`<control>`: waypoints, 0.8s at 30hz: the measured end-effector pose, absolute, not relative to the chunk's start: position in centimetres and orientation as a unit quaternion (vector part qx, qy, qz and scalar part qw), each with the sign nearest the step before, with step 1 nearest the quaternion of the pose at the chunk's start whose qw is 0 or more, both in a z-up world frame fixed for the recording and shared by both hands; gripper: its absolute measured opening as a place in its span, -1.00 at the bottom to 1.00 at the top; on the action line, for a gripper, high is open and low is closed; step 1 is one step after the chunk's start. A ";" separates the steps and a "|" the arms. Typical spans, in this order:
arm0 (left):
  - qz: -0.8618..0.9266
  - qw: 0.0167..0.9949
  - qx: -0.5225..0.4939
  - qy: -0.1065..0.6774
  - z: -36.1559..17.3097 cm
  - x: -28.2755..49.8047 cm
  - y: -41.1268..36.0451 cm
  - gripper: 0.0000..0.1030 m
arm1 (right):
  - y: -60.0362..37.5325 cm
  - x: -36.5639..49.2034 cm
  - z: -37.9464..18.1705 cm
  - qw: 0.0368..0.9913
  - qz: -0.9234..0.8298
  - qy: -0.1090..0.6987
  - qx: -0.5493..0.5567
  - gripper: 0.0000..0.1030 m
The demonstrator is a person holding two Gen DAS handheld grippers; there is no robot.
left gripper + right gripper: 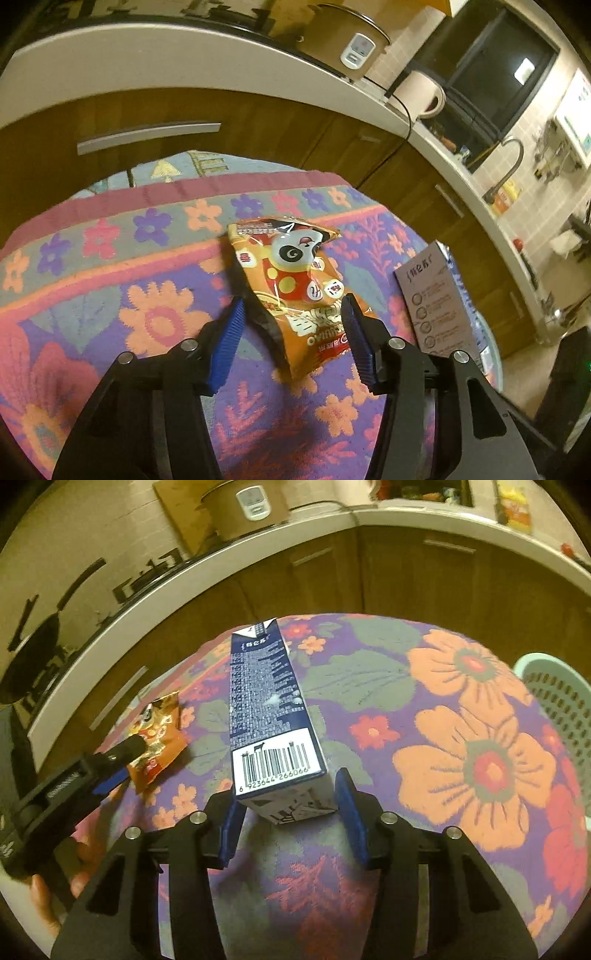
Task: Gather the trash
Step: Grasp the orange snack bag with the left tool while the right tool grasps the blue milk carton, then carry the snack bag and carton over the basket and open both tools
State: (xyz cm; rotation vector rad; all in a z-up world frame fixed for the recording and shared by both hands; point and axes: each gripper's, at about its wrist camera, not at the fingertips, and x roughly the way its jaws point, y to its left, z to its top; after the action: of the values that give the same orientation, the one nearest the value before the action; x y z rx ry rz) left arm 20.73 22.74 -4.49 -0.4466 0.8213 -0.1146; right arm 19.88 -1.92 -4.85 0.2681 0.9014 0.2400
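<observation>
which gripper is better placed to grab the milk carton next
Right. The right gripper already straddles the milk carton base, jaws open. The left gripper is around the orange snack wrapper.

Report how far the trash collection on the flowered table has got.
Done: nothing visibly binned. In hand: the left gripper straddles the orange snack wrapper, and the right gripper straddles the blue carton; neither is lifted, both lie on the tablecloth. Left: grip both, carry them, probably to the green basket.
</observation>
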 end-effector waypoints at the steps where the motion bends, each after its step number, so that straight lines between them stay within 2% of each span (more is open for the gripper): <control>1: -0.049 0.893 -0.204 0.398 -4.5 20.8 22.4 -0.07 | -2.0 19.9 -4.7 0.886 0.123 0.430 0.122 -0.01; 2: -0.043 0.895 -0.189 0.401 -4.5 20.9 21.9 -0.30 | -2.0 19.9 -4.5 0.889 0.125 0.425 0.114 0.21; 3: -0.040 0.895 -0.179 0.406 -4.6 21.0 21.5 -0.48 | -2.2 19.9 -4.3 0.894 0.122 0.418 0.104 0.32; 4: -0.032 0.898 -0.166 0.407 -4.5 21.1 21.2 -0.50 | -2.2 20.0 -4.2 0.897 0.120 0.414 0.097 0.45; 6: -0.022 0.900 -0.143 0.411 -4.6 21.3 20.5 -0.66 | -2.3 20.2 -3.9 0.901 0.122 0.407 0.084 0.45; 8: -0.009 0.903 -0.124 0.412 -4.5 21.4 19.9 -0.73 | -2.0 20.9 -3.7 0.899 0.133 0.410 0.075 0.45; 9: -0.007 0.904 -0.116 0.411 -4.5 21.4 19.7 -0.89 | -1.8 21.4 -3.6 0.896 0.141 0.415 0.071 0.45; 10: -0.009 0.905 -0.111 0.410 -4.5 21.4 19.5 -0.94 | -1.5 21.6 -3.6 0.895 0.144 0.416 0.069 0.45; 12: -0.008 0.908 -0.105 0.405 -4.3 21.2 19.4 -1.00 | -0.9 22.0 -3.5 0.898 0.146 0.411 0.056 0.45; 16: -0.013 0.916 -0.110 0.386 -3.8 20.5 19.7 -1.00 | 0.2 22.0 -4.2 0.905 0.140 0.401 0.026 0.45; 19: -0.017 0.919 -0.126 0.373 -3.3 20.1 20.1 -1.00 | 0.4 22.0 -4.3 0.907 0.140 0.397 0.019 0.35; 21: -0.023 0.921 -0.139 0.364 -3.1 19.6 20.3 -1.00 | 0.4 22.4 -4.4 0.905 0.139 0.401 0.020 0.22; 23: -0.028 0.923 -0.144 0.357 -2.8 19.3 20.3 -1.00 | 0.4 22.8 -4.8 0.898 0.147 0.414 0.025 -0.27; 24: -0.029 0.924 -0.143 0.355 -2.7 19.2 20.2 -1.00 | 0.3 22.8 -4.7 0.898 0.149 0.413 0.029 -0.29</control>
State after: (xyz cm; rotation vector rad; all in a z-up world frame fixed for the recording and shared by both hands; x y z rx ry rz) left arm 19.20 20.23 -2.74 -0.2932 0.7277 -0.0597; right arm 22.81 0.29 -4.72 0.0599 0.8557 0.3078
